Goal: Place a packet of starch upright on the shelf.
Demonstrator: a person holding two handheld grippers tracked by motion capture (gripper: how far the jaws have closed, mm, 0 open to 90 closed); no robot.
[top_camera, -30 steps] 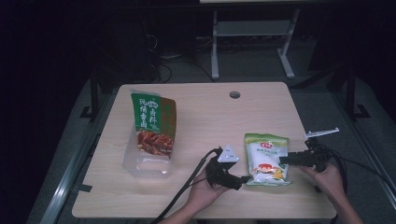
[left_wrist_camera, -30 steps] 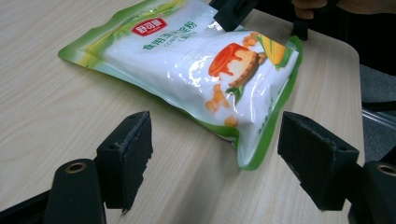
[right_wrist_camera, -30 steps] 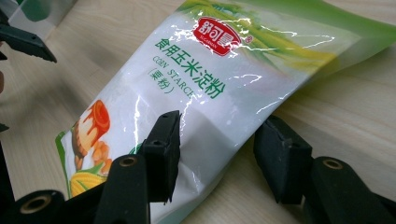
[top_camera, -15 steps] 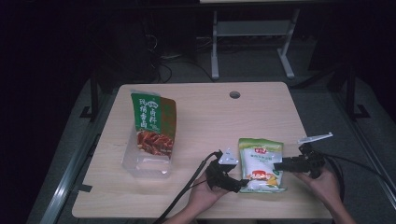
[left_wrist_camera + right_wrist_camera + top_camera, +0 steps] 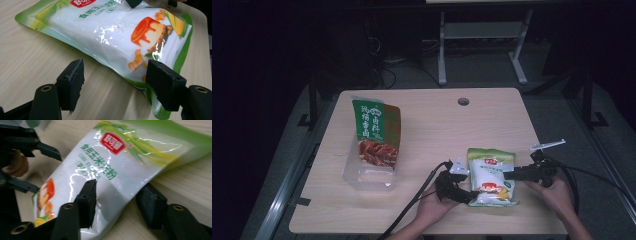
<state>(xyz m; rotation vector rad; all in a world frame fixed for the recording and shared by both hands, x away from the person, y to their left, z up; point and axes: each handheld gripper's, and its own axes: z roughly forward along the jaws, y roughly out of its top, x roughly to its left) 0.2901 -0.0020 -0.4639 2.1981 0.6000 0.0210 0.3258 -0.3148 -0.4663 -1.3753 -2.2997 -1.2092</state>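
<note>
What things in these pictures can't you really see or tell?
- High view: the small print on the white and green bag is too small to read.
- Right gripper view: whether the right gripper pinches the bag; one jaw lies on it, the other sits beside its edge.
- Left gripper view: the bag's top is cut off by the picture edge.
- High view: what is inside the clear box under the green packet; too dim.

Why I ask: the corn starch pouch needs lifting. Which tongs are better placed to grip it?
Probably right: the right tongs straddle the pouch edge, one jaw over it. The left tongs gape mostly over bare table.
</note>
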